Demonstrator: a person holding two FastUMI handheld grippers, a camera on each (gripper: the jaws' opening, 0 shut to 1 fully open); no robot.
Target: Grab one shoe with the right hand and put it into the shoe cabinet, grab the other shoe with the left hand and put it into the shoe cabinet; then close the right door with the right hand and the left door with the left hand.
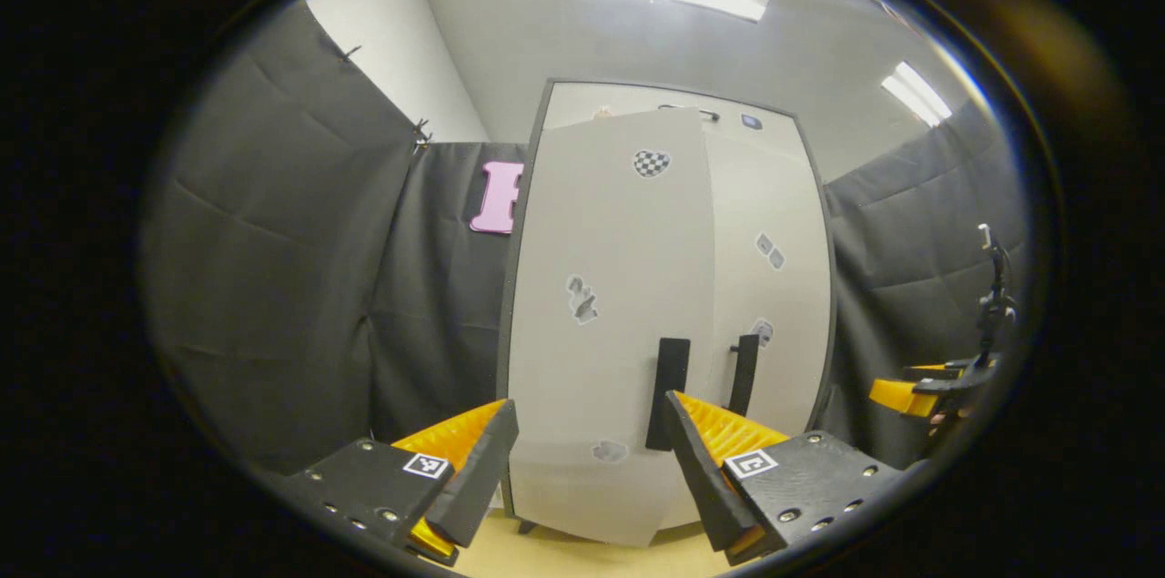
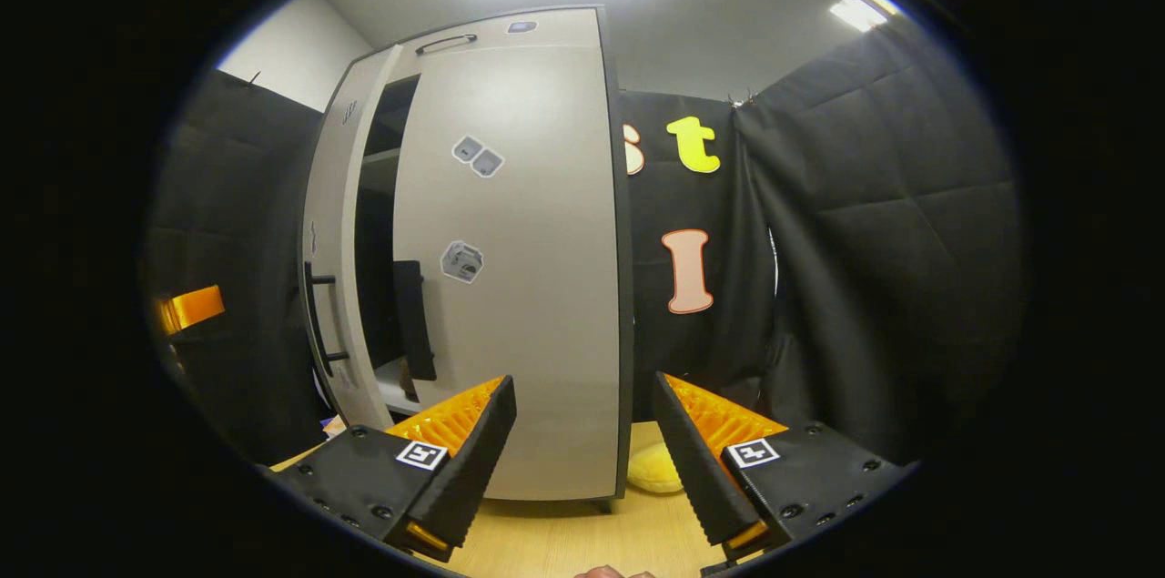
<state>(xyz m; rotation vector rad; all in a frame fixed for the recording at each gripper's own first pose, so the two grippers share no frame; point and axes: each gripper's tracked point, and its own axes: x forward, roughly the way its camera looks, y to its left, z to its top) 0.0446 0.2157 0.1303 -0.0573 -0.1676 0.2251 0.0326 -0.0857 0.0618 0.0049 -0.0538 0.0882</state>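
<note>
The grey shoe cabinet (image 1: 774, 196) stands straight ahead in the left gripper view. Its left door (image 1: 610, 287) is ajar and swings out toward me, its dark handle (image 1: 669, 391) just above my right-hand finger. My left gripper (image 1: 590, 405) is open in front of that door, gripping nothing. In the right gripper view the right door (image 2: 519, 268) looks closed, while the left door (image 2: 332, 223) stands out, leaving a dark gap (image 2: 378, 232). A pale shape lies low inside; I cannot tell whether it is a shoe. My right gripper (image 2: 582, 382) is open and empty before the right door.
A yellow rounded object (image 2: 657, 469) lies on the wooden tabletop (image 2: 564, 542) beside the cabinet's right foot. The right gripper (image 1: 947, 387) shows at the far right of the left gripper view. Black cloth walls close in both sides. A fingertip (image 2: 605, 572) pokes in at the bottom edge.
</note>
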